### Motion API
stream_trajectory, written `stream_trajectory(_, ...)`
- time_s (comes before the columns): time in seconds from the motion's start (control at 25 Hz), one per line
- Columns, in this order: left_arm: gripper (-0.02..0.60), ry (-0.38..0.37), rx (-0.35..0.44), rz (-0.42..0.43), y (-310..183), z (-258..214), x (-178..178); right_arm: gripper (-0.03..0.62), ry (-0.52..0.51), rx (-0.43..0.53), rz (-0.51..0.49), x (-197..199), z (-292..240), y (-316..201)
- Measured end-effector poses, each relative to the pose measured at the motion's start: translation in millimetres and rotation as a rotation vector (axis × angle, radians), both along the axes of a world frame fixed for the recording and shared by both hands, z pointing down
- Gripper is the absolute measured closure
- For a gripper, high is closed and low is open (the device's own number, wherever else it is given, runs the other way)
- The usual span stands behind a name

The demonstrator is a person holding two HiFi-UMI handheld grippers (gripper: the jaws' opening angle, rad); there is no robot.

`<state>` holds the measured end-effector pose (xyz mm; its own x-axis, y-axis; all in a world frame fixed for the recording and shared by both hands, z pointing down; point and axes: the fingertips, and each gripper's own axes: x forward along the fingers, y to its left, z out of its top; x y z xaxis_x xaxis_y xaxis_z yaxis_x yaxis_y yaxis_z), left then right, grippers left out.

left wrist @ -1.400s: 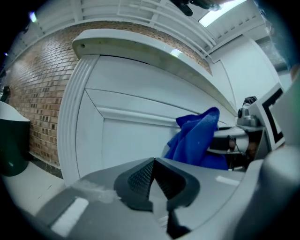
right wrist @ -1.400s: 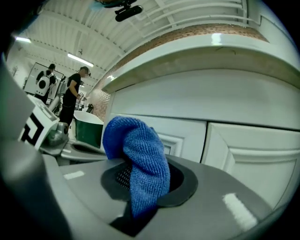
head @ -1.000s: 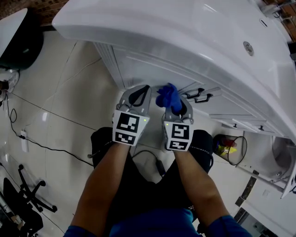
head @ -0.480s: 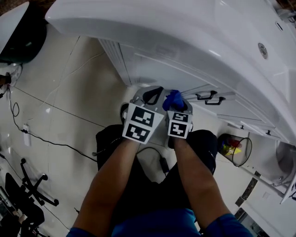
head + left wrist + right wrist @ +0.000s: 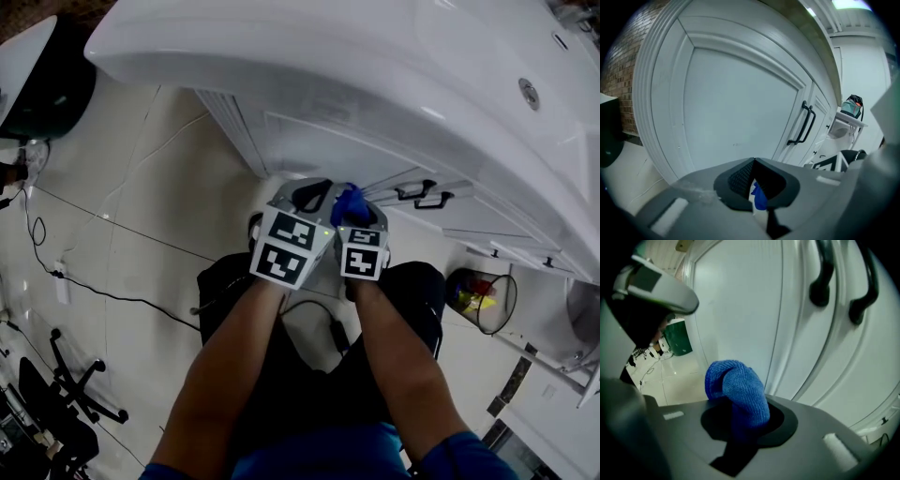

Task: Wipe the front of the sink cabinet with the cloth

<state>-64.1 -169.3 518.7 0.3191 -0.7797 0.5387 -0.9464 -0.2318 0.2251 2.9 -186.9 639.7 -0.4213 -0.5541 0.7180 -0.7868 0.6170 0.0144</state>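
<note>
The white sink cabinet front [image 5: 309,141] rises under the basin top, and its panelled door [image 5: 736,108] fills the left gripper view. My right gripper [image 5: 354,208] is shut on a blue cloth [image 5: 349,199], whose bunched end [image 5: 738,387] sticks out of the right gripper [image 5: 740,404] close to the door. Just left of it, almost touching, my left gripper [image 5: 312,195] is shut with nothing in it, the left gripper [image 5: 753,163] pointing at the door panel. A sliver of blue shows through the gap behind its jaws.
Black door handles [image 5: 419,194] lie just right of the cloth and loom near in the right gripper view [image 5: 820,277]. A wire waste basket [image 5: 478,302] stands at the right, an office chair [image 5: 66,384] and floor cable [image 5: 112,291] at the left.
My left gripper has moved right until it sits beside the right one. Both have edged closer to the cabinet door. The cloth stays held.
</note>
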Motion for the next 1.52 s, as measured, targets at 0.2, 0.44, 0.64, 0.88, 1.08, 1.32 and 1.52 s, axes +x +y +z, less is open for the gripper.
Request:
stream_trajectory(0.2, 0.579, -0.049, 0.074, 0.007, 1, -21, 6, 0.513, -0.147, 0.174, -0.051, 0, -93, 13)
stream_trajectory(0.44, 0.579, -0.017, 0.228, -0.014, -4, -59, 23, 0.513, -0.321, 0.548, -0.067, 29, -250, 32)
stream_trajectory(0.64, 0.58, 0.013, 0.283, -0.001, -12, -71, 42, 0.513, -0.369, 0.769, -0.023, 50, -340, 19)
stream_trajectory(0.88, 0.58, 0.018, 0.279, 0.001, -15, -70, 49, 0.513, -0.273, 0.732, -0.009, 57, -310, -6)
stream_trajectory(1.08, 0.58, 0.011, 0.268, -0.021, -16, -67, 36, 0.513, -0.265, 0.675, -0.035, 46, -279, 2)
stream_trajectory(1.32, 0.58, 0.01, 0.256, -0.029, -15, -63, 32, 0.513, -0.244, 0.636, -0.107, 30, -241, 14)
stream_trajectory(1.52, 0.58, 0.003, 0.244, -0.02, -16, -59, 33, 0.513, -0.146, 0.503, -0.122, 33, -180, 16)
